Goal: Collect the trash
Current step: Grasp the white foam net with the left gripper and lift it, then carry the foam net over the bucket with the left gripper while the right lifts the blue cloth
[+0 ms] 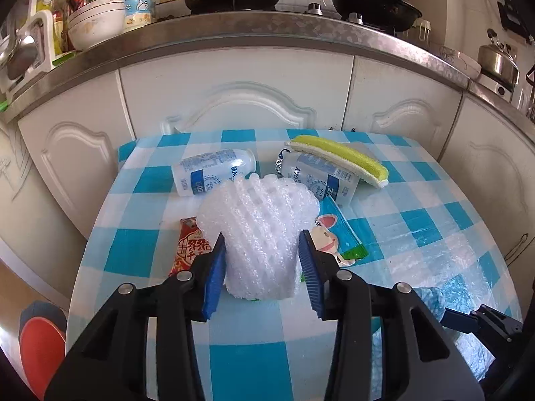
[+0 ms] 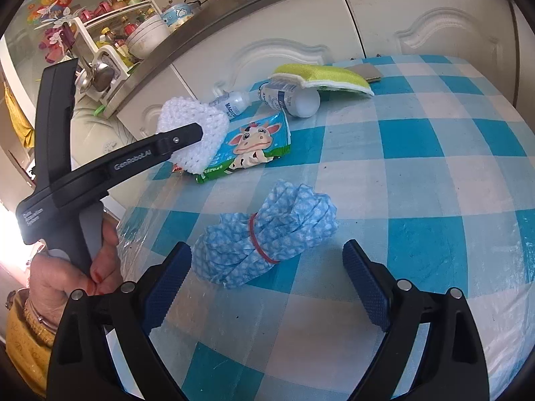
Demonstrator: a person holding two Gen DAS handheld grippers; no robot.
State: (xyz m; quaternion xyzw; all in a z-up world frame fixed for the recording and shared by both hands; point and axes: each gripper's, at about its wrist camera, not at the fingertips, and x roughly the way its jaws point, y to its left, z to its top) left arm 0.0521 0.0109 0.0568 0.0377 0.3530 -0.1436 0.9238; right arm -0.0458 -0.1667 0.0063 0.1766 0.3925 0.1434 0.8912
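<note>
My left gripper [image 1: 261,250] is shut on a white foam fruit net [image 1: 257,230] and holds it above the checked table [image 1: 418,234]. The net also shows in the right wrist view [image 2: 195,133], with the left gripper [image 2: 197,130] on it. Under it lie a red snack wrapper [image 1: 189,247] and a blue cow-print wrapper [image 2: 254,143]. Two empty plastic bottles [image 1: 214,170] [image 1: 321,175] lie further back. My right gripper [image 2: 267,267] is open, low over the table, with a rolled blue cloth [image 2: 267,234] bound by a red rubber band between its fingers.
A yellow-green sponge pad [image 1: 341,157] leans on the right bottle. White kitchen cabinets [image 1: 234,100] and a steel counter edge [image 1: 267,30] stand behind the table. Pots, a pan [image 1: 374,6] and bowls [image 1: 97,23] sit on the counter. A red stool [image 1: 40,344] is at lower left.
</note>
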